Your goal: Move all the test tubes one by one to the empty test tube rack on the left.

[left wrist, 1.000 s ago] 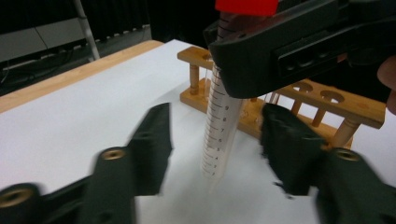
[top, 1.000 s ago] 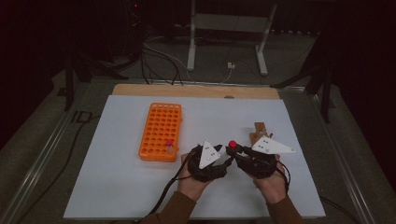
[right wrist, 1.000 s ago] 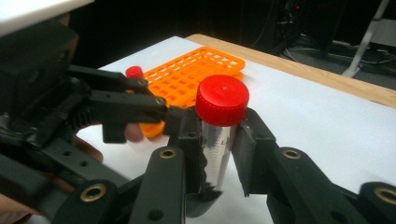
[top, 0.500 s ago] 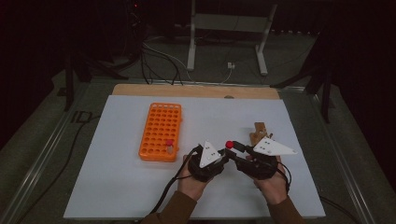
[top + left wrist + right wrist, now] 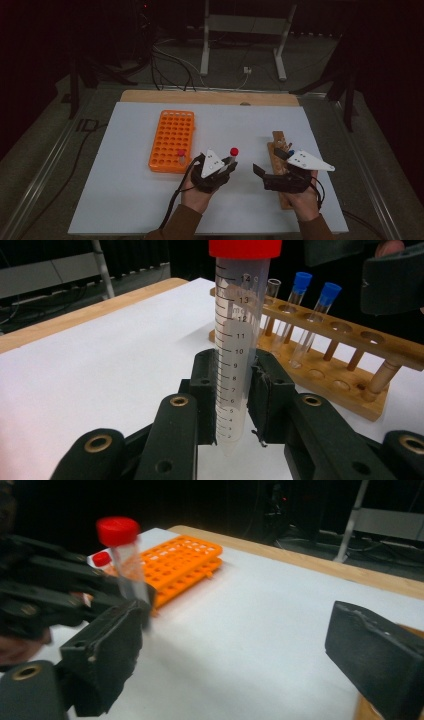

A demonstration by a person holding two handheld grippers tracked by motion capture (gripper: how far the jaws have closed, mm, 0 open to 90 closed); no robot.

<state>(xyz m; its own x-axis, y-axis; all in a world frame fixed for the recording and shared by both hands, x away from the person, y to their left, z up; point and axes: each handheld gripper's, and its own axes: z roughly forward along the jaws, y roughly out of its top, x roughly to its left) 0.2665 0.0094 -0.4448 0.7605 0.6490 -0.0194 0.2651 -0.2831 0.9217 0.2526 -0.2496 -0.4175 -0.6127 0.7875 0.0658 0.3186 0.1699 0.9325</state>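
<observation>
Right hand-held gripper [image 5: 260,172] now apart, rightward.

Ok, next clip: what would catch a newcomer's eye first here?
Probably the red-capped graduated tube, held upright between the shut jaws of the left gripper near the middle of the white table. Next, the bright orange rack to its left, with one red-capped tube standing in a near hole. The right gripper is open beside the wooden rack, which holds blue-capped tubes.

A white table top [image 5: 125,200] with a bare wooden strip along its far edge carries an orange tube rack [image 5: 172,140] left of centre. A wooden tube rack [image 5: 279,150] lies well apart to the right, holding blue-capped tubes [image 5: 300,310].
</observation>
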